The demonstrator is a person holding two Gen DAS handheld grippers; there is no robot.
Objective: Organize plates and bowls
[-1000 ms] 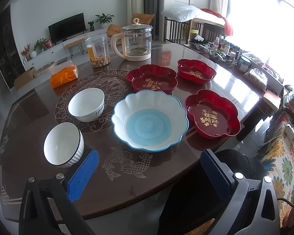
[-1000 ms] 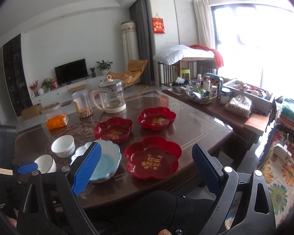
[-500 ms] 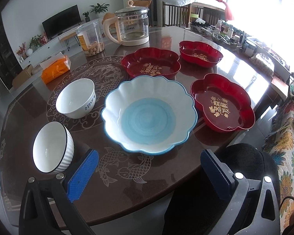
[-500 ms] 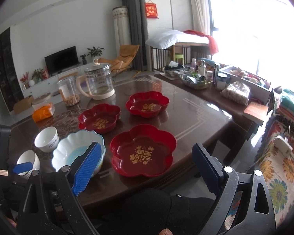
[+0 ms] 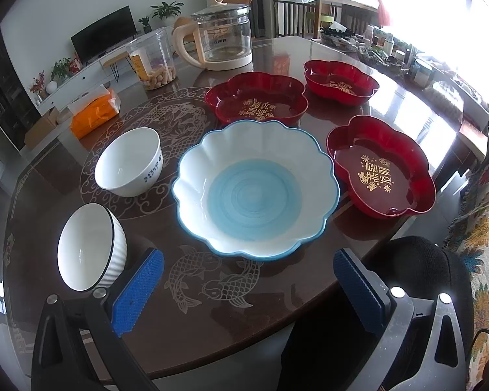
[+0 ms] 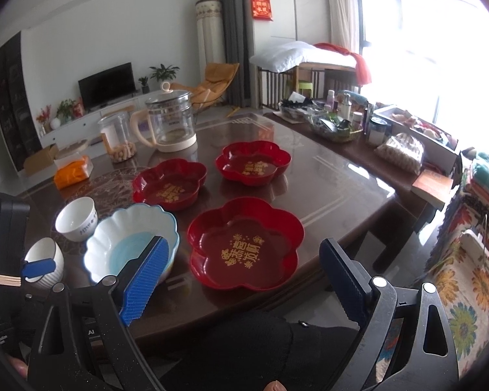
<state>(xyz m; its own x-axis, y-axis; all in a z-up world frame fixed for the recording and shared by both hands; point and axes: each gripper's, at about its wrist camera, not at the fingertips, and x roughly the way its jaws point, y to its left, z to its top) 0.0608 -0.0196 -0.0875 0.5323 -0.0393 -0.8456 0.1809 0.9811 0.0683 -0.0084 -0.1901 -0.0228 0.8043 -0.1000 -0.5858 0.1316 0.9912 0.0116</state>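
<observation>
Over the last second both grippers have come forward and down toward the near edge of the table (image 5: 65, 169), so every dish now looms larger in both views, while nothing on the table itself has shifted. Largest among the dishes is the blue-and-white scalloped bowl (image 5: 256, 187), in the near middle, straight ahead of the left gripper (image 5: 247, 280), whose jaws stand wide apart and hold nothing, hanging above the near table edge and clear of every dish. To its right lies the nearest red plate (image 6: 246, 244), flower-shaped with gold lettering, and the right gripper (image 6: 244, 280) faces it squarely from above the near rim, likewise spread wide and empty. Two more red plates sit farther back, the middle red plate (image 5: 257, 101) just beyond the scalloped bowl and the far red plate (image 5: 340, 81) to the right of that. Smallest are the plain white bowl (image 5: 128, 161) to the left of the scalloped bowl, and the ribbed white bowl (image 5: 89, 246) at the near left, close beside the left gripper's left finger (image 5: 137, 293) but apart from it. I judge the stacking has not begun: the approach suggests first grasps are being lined up, probably the near red plate on the right and one of the bowls on the left.
</observation>
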